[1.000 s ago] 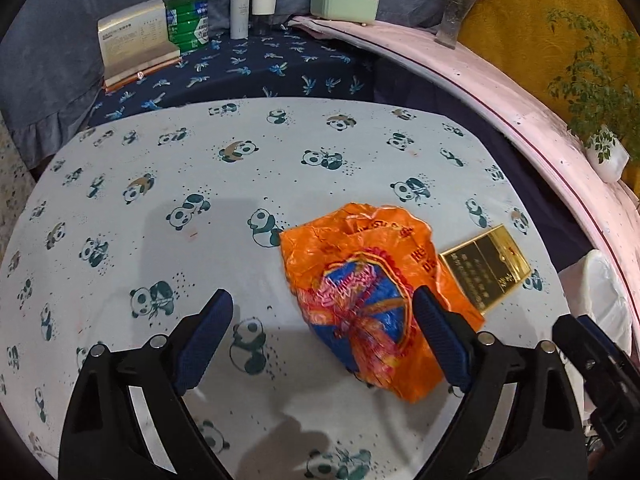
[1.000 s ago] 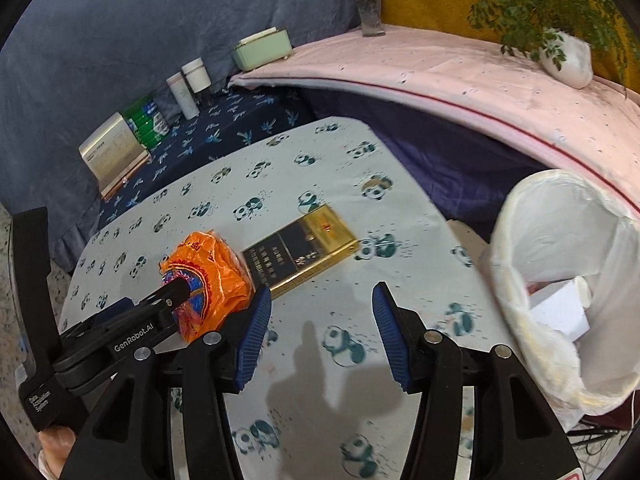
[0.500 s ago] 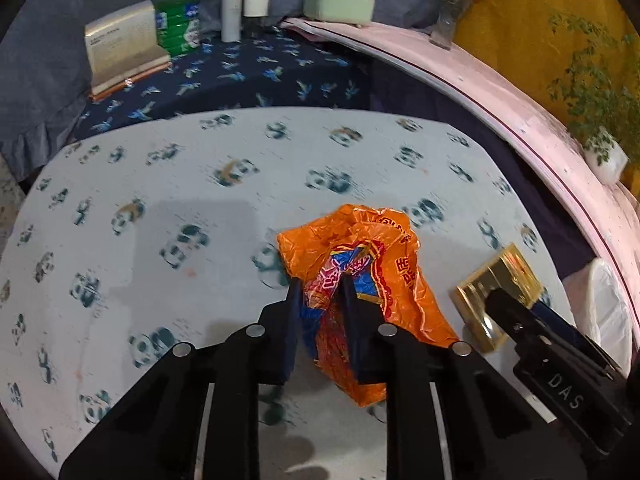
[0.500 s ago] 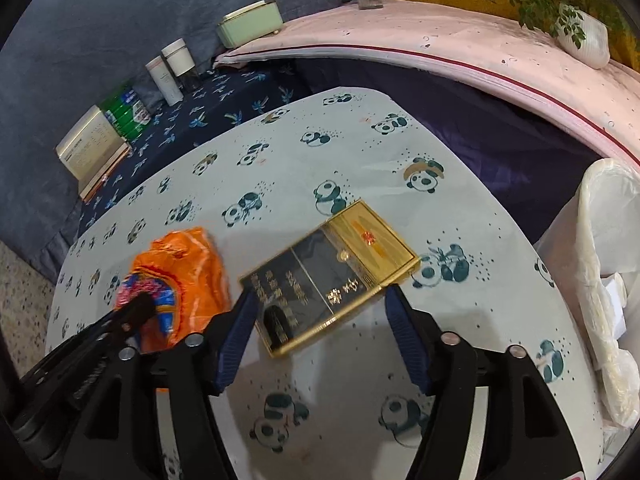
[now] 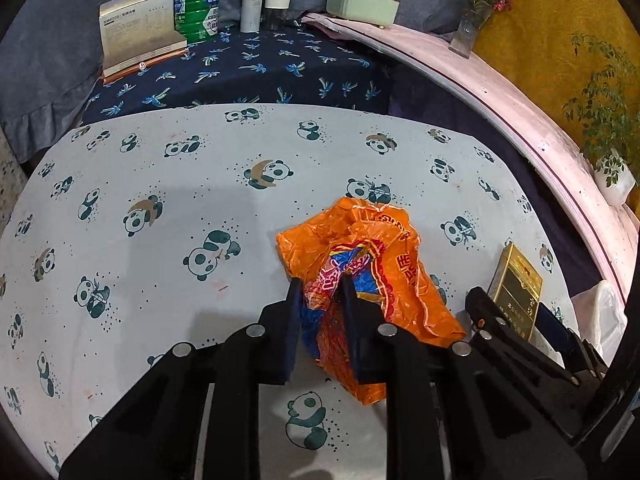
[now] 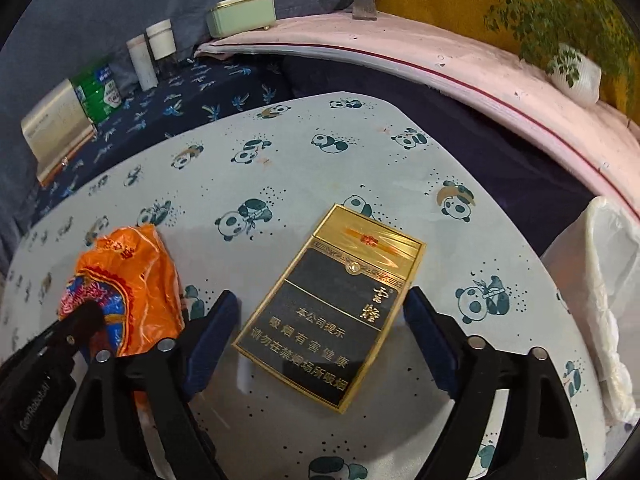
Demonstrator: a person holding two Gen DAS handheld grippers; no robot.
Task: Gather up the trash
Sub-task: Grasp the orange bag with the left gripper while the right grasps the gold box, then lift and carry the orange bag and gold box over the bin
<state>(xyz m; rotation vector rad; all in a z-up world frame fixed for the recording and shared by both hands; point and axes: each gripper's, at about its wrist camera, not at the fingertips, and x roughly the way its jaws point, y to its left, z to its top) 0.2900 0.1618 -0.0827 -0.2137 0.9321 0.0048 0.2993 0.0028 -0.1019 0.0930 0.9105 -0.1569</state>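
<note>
A crumpled orange snack wrapper [image 5: 384,256] lies on the panda-print tablecloth [image 5: 160,184]; my left gripper [image 5: 320,292] is shut on its near part. The same orange wrapper [image 6: 136,280] shows at the left of the right wrist view. A gold and black cigarette box [image 6: 332,312] lies flat on the cloth between the fingers of my right gripper [image 6: 324,312], whose jaws are opening and do not touch it. In the left wrist view the cigarette box [image 5: 516,284] is at the right, with the right gripper's fingers [image 5: 480,300] around it.
A bin lined with a white plastic bag [image 6: 600,280] stands off the table's right edge. Behind the table, a dark blue cloth holds a book [image 5: 136,28], a green can [image 5: 196,12] and white bottles [image 5: 264,0]. A pink ledge [image 6: 460,60] carries a green box [image 6: 244,12] and plants.
My left gripper closed on the orange wrapper, bunching it up. My right gripper moved forward and down over the cigarette box, and its jaws widened around it.
</note>
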